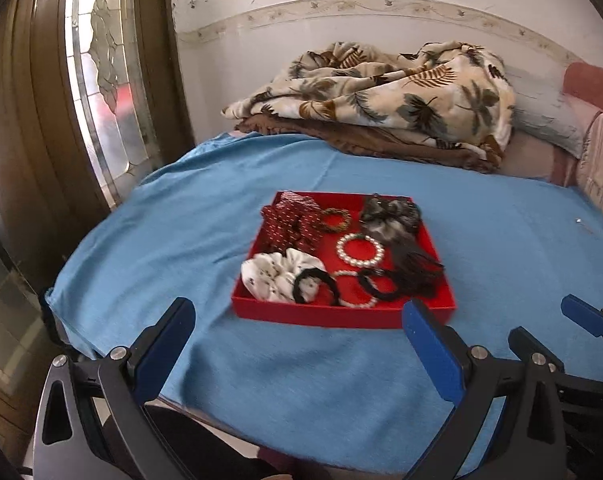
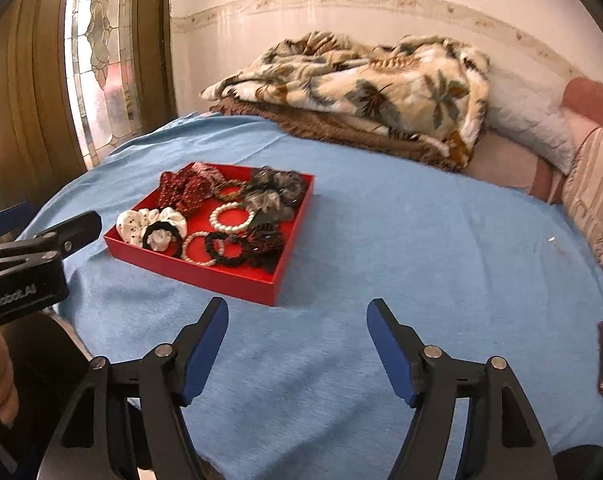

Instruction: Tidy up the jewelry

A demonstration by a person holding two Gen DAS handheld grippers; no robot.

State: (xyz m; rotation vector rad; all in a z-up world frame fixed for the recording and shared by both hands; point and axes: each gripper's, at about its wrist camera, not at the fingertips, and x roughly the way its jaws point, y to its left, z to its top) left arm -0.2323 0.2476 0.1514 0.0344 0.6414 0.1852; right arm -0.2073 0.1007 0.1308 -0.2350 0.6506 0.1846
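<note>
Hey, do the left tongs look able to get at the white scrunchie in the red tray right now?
Probably yes. The left tongs are open and empty, and the white scrunchie sits in the red tray's near corner, though a black hair tie overlaps it.

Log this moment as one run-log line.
left gripper: open, empty | right gripper: open, empty | red tray: on blue sheet, holds scrunchies, bracelets | both grippers short of tray

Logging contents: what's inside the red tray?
Red square tray holds white scrunchie, pearl bracelet, black hair ties, red patterned bow. Whatever lies beneath them is hidden.
</note>
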